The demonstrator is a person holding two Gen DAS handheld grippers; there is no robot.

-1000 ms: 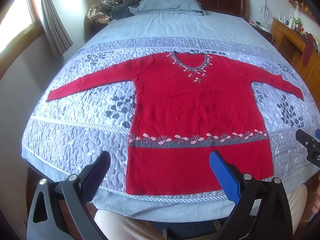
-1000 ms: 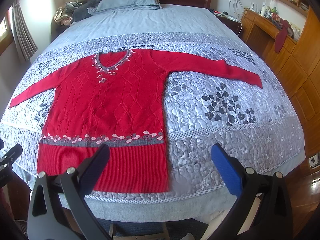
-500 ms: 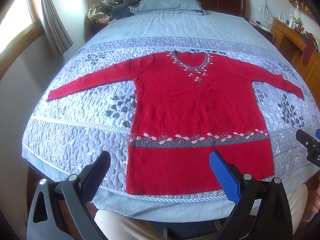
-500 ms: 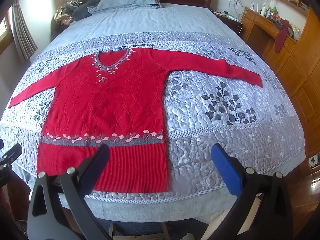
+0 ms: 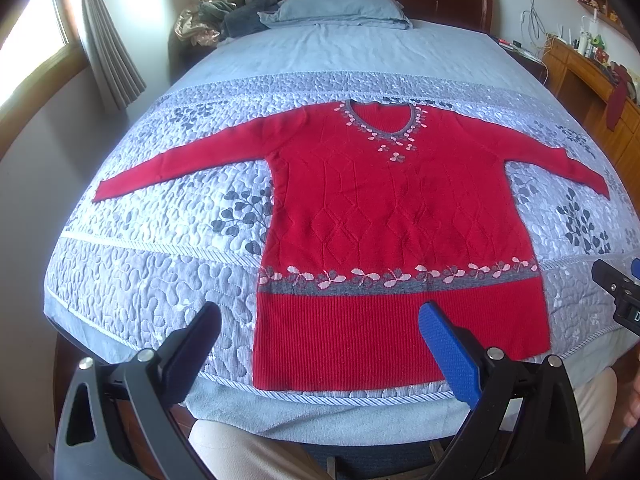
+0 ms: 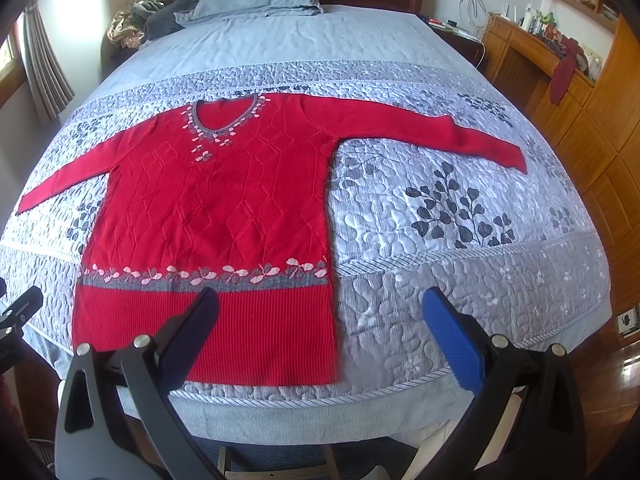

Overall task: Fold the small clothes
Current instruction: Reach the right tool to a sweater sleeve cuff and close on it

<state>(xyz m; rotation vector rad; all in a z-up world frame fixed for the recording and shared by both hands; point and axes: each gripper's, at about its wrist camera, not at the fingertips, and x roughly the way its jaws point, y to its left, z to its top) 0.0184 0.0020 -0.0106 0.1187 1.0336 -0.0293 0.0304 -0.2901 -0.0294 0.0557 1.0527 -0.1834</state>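
A red knitted sweater with a grey flowered band and a grey V-neck lies flat, front up, on the quilted bed, both sleeves spread out sideways. Its hem runs along the bed's near edge. My left gripper hovers open over the hem's left half, nothing between its fingers. My right gripper stands open above the hem's right corner, also empty. Each gripper's tip shows at the edge of the other's view.
The grey-blue quilt covers the bed, with a pillow and a pile of clothes at the headboard. A window and curtain stand at the left, wooden cabinets at the right. A person's legs are below the bed's edge.
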